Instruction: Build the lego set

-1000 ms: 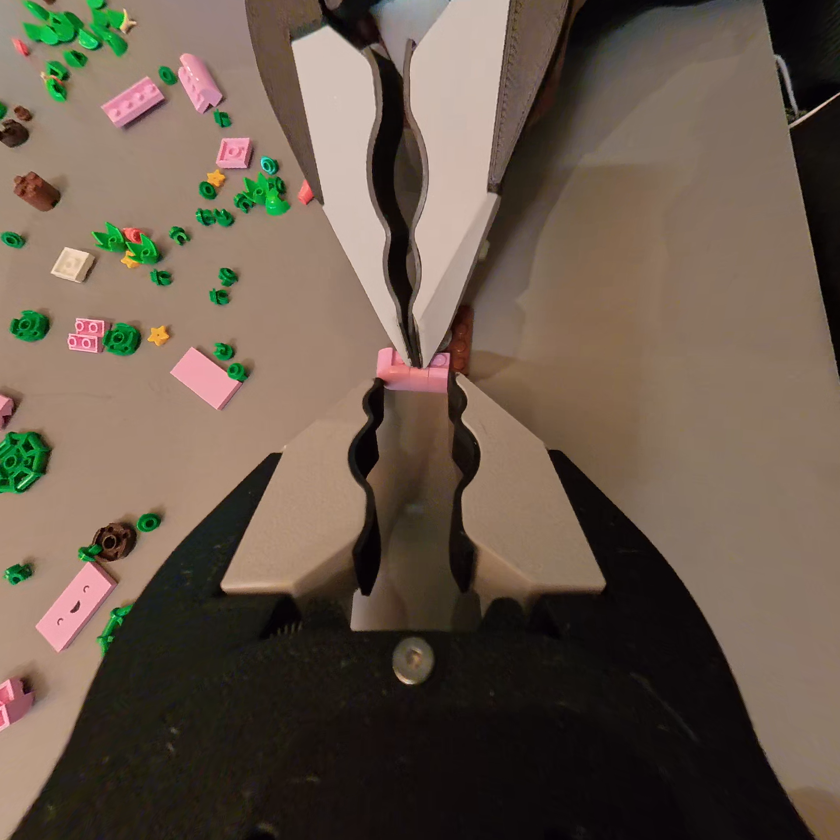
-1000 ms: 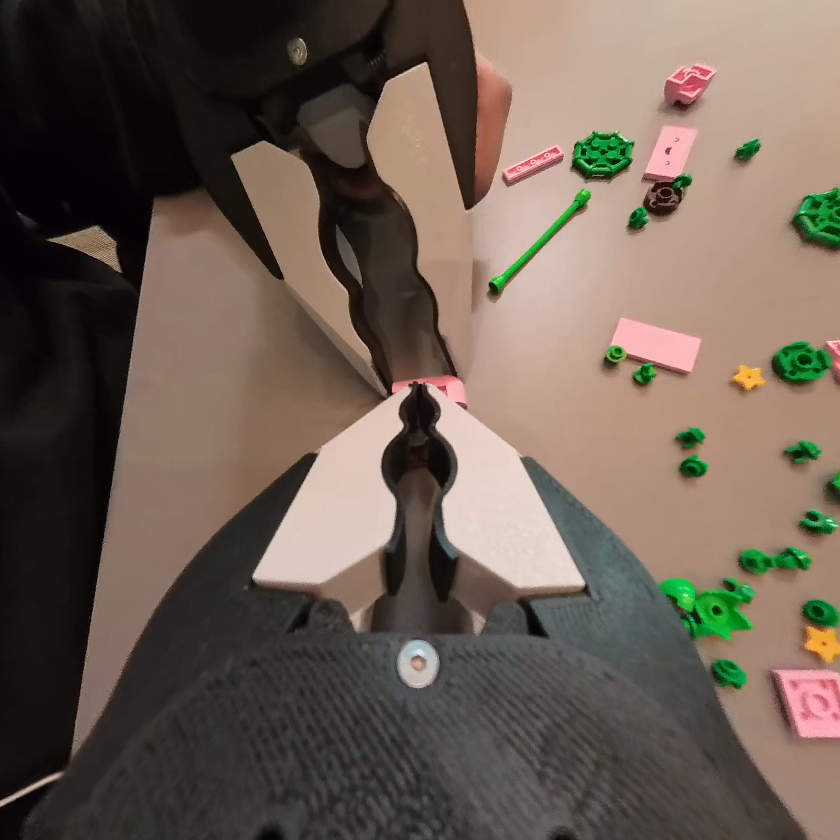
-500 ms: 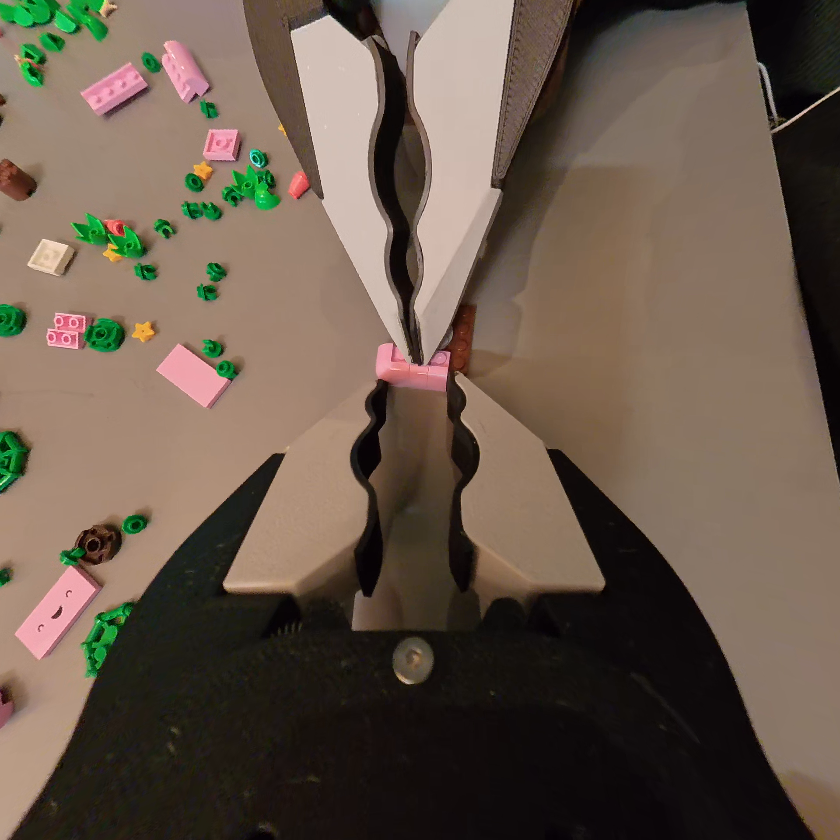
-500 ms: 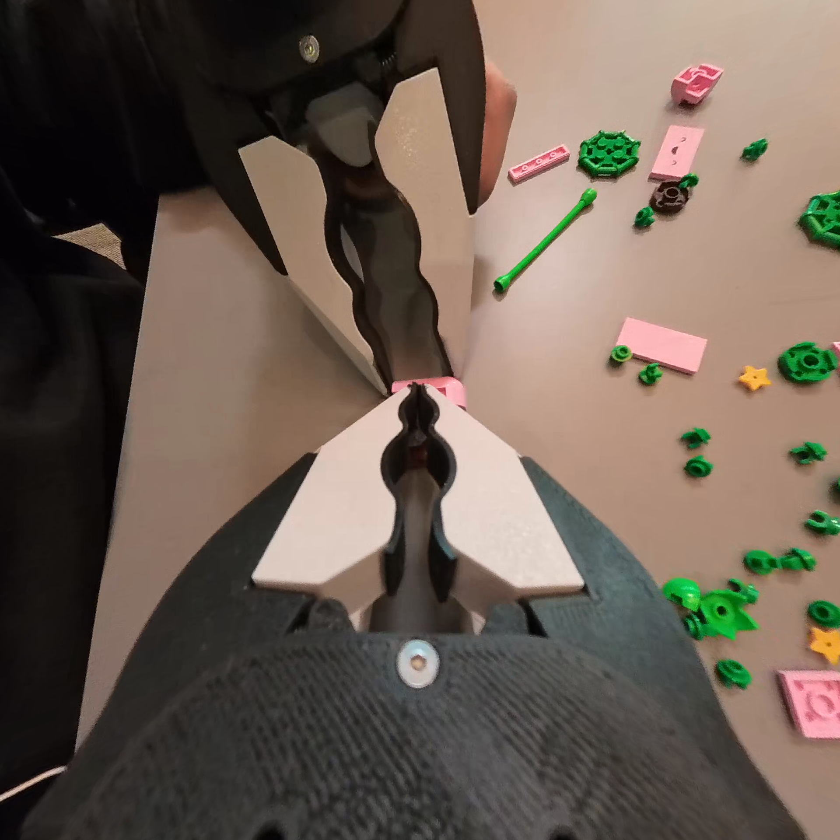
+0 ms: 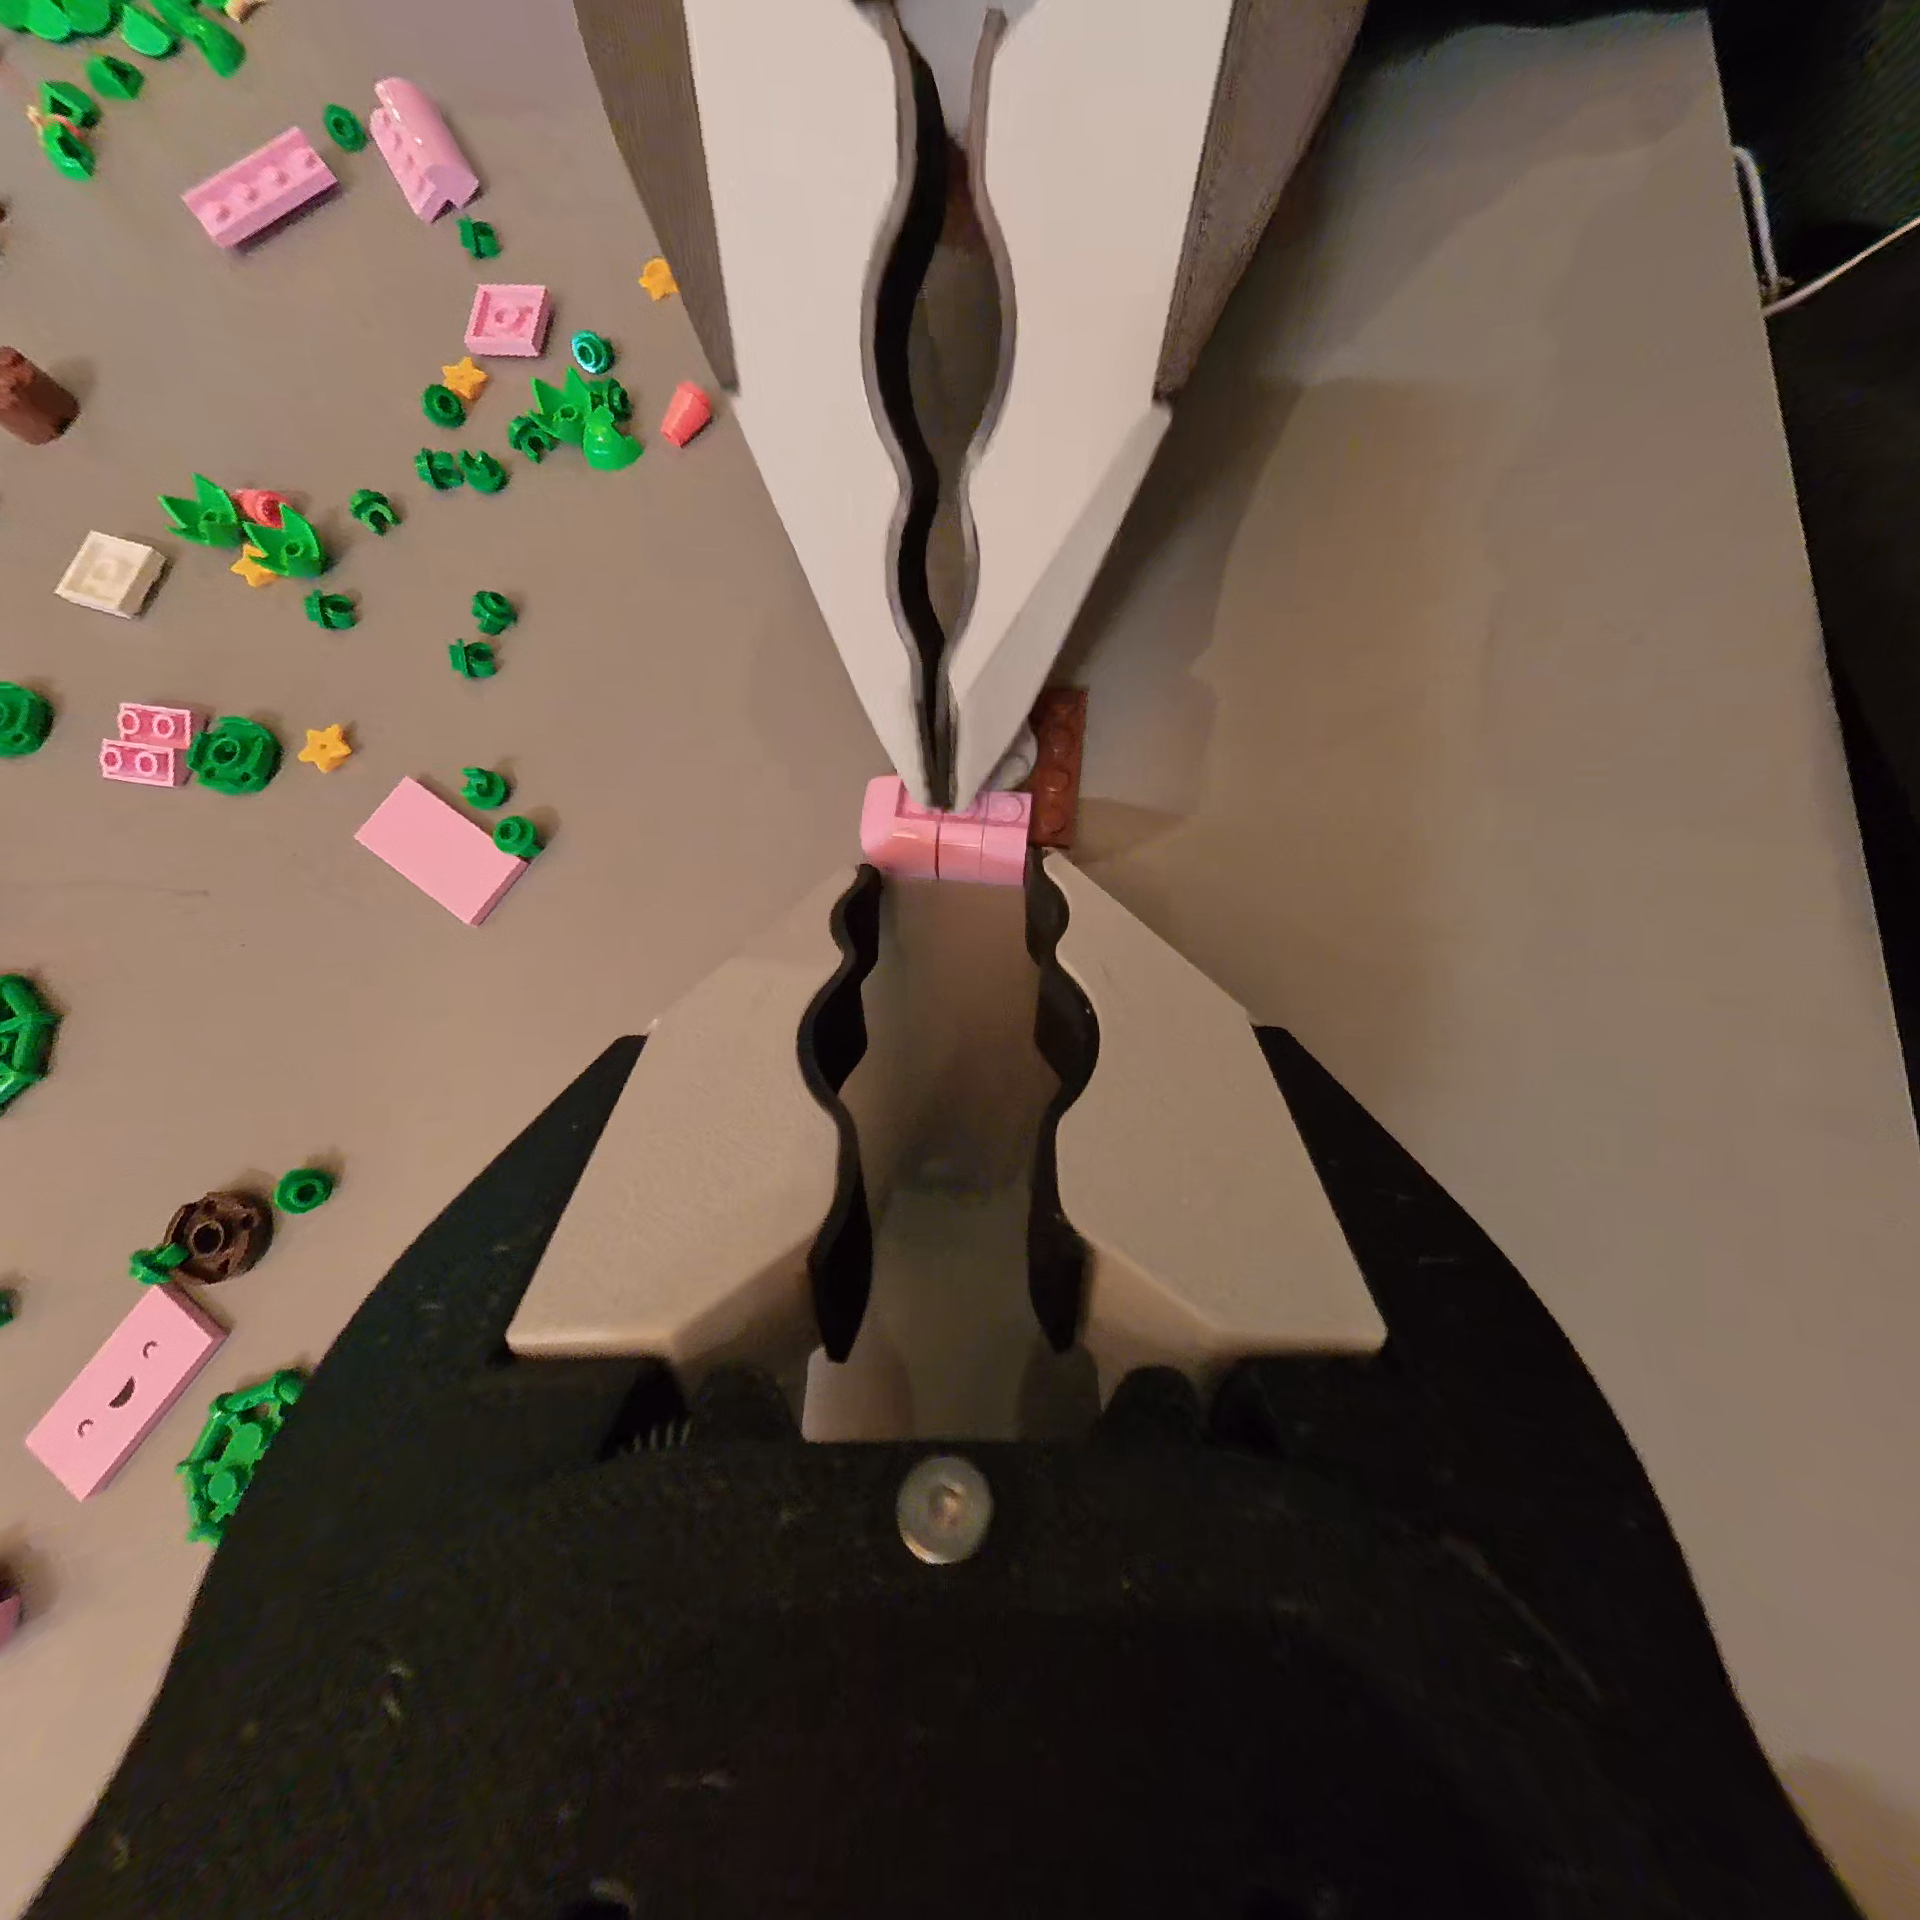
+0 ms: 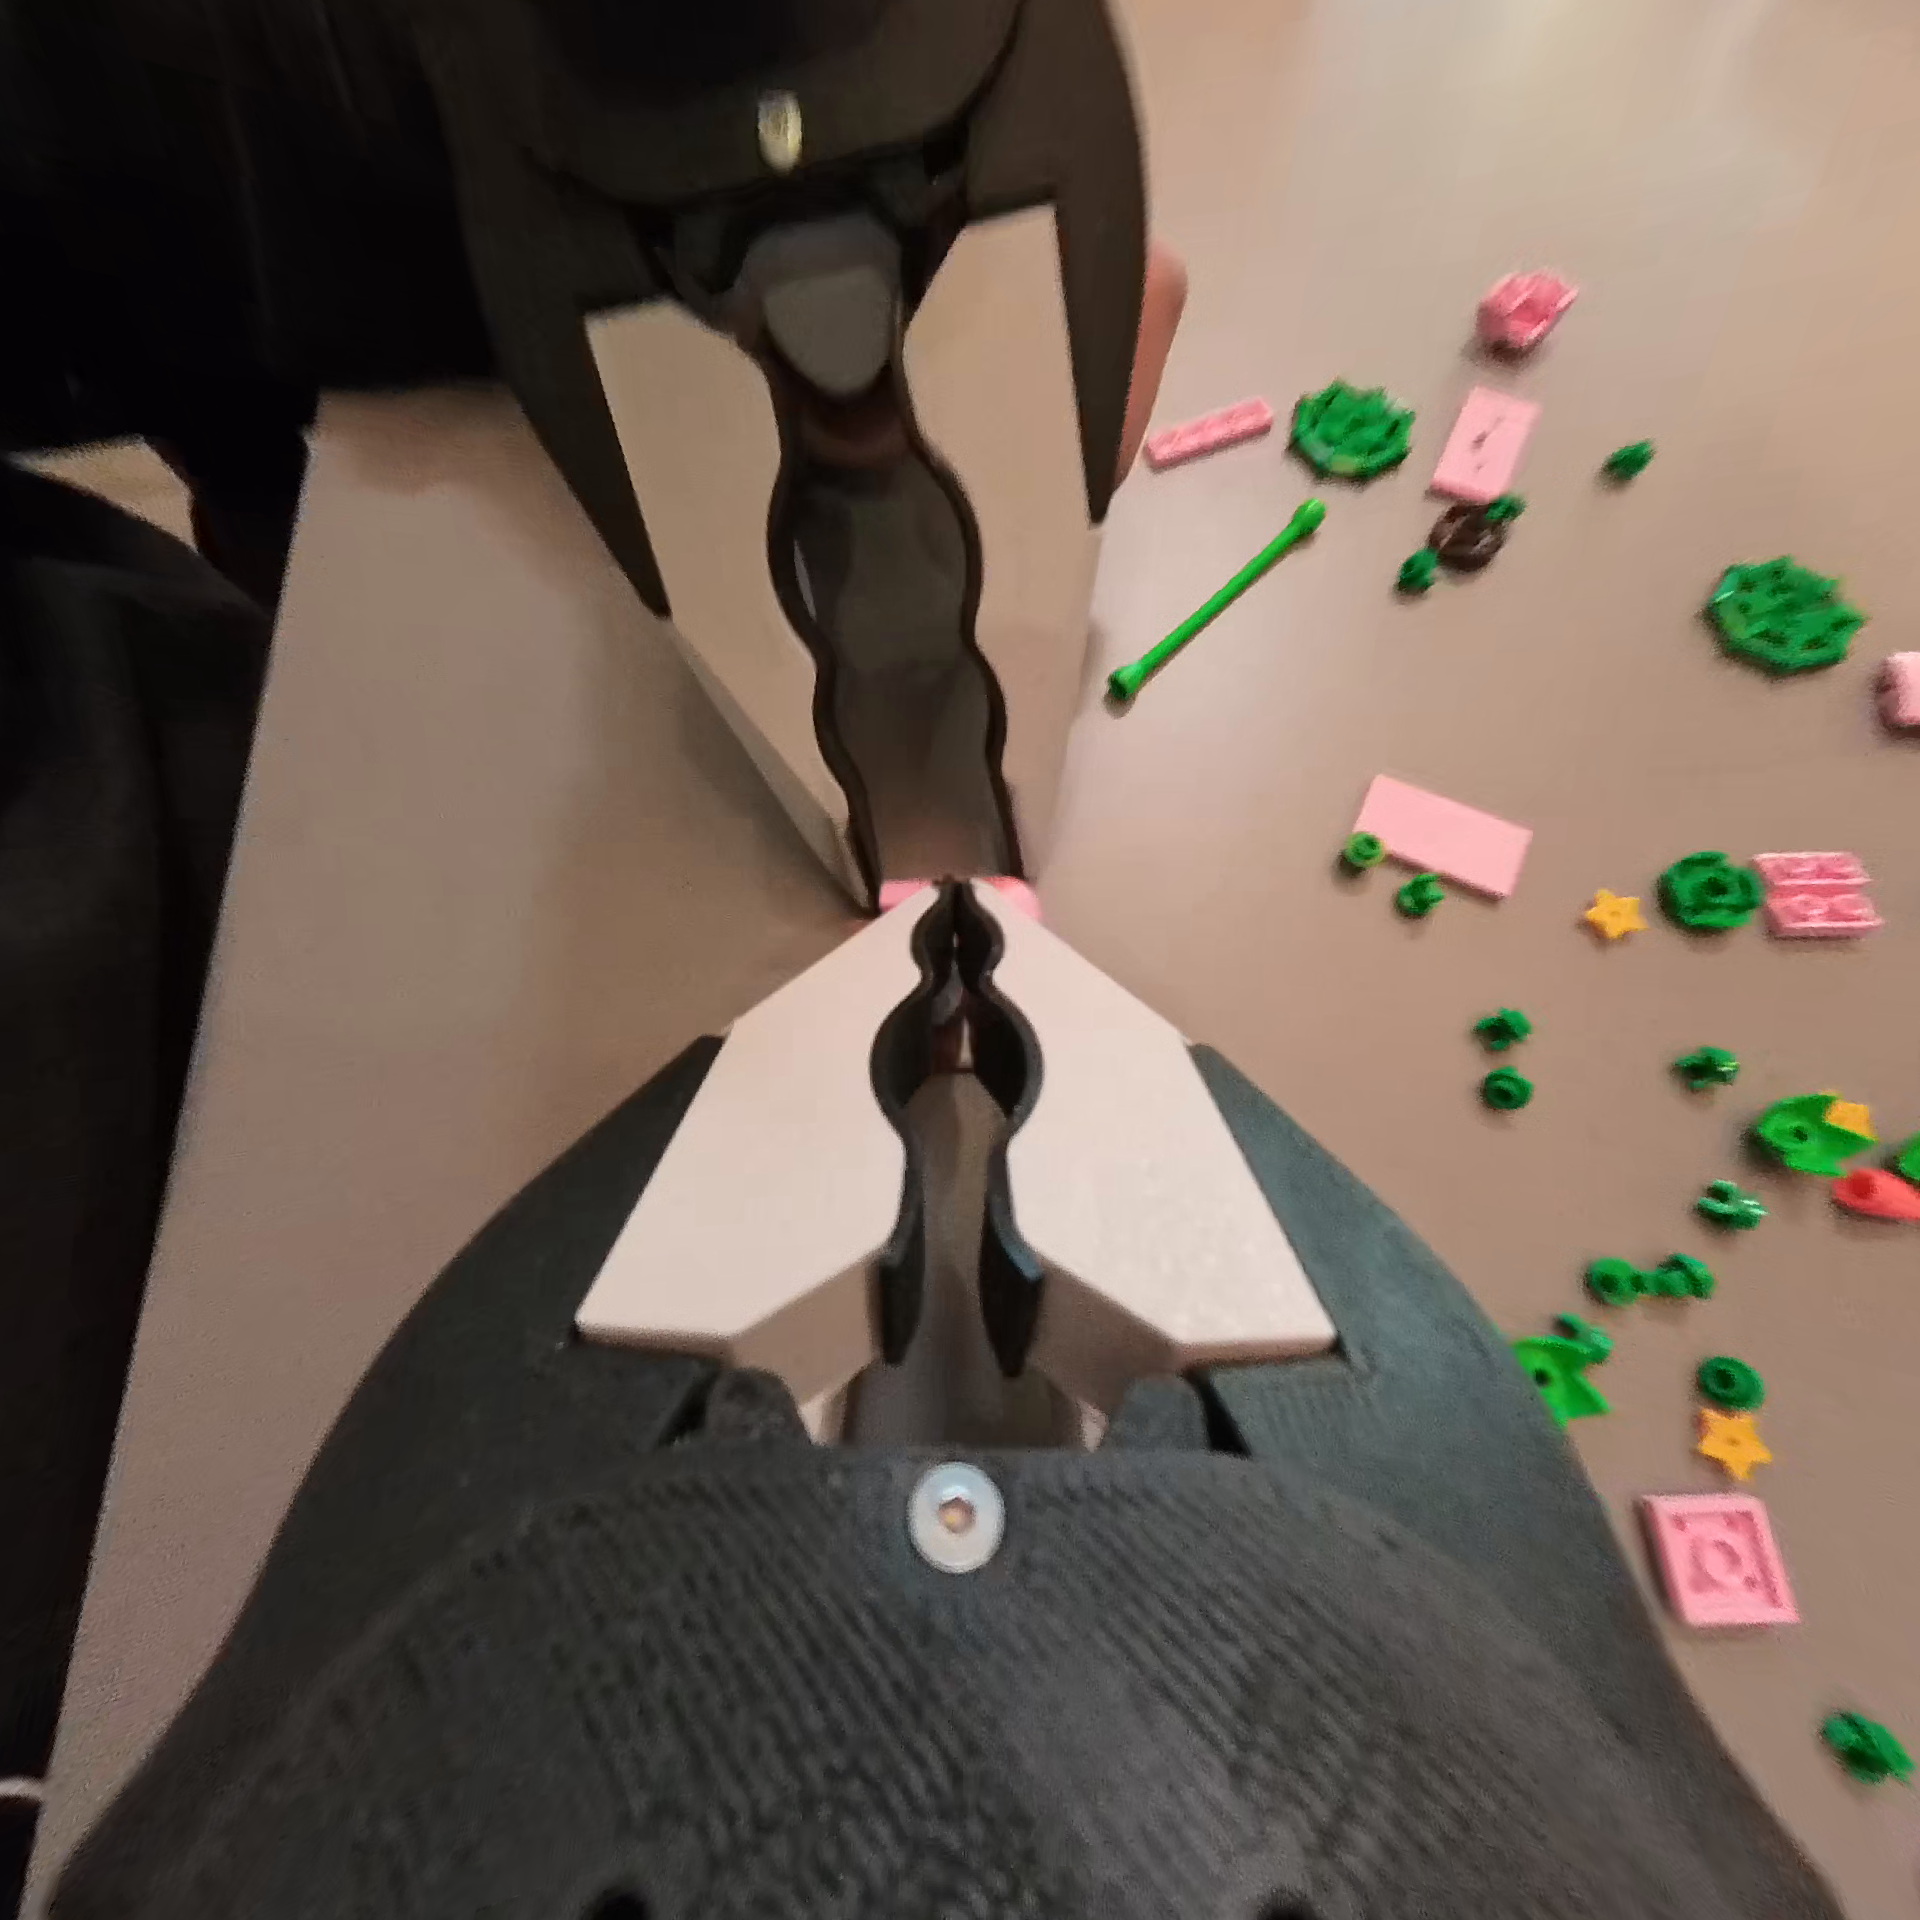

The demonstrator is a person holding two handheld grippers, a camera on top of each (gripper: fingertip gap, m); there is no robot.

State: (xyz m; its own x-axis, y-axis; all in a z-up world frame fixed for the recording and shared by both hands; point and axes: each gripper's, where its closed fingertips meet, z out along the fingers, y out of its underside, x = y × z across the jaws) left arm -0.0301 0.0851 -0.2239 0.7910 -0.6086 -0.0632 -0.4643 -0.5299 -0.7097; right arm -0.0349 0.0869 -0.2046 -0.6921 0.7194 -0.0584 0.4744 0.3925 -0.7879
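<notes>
The build has barely begun: only a small pink brick assembly (image 5: pixel 945 844) on a brown plate (image 5: pixel 1062 764) exists. The left gripper (image 5: pixel 951 878) clamps its sides; the right gripper (image 5: pixel 940 792), tips pinched together, presses down on it. Left of the assembly, loose green and pink pieces (image 5: pixel 436 847) lie unused on the table (image 5: pixel 1455 727).

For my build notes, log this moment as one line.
left claw: shut on pink brick assembly | right claw: shut, tips on assembly top | loose pieces: left of claws

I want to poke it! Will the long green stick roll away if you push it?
Probably, if pushed sideways: the green stick looks thin and round and lies flat on the table. Its knobbed ends might slow it. It looks light, so a gentle nudge should move it.
</notes>
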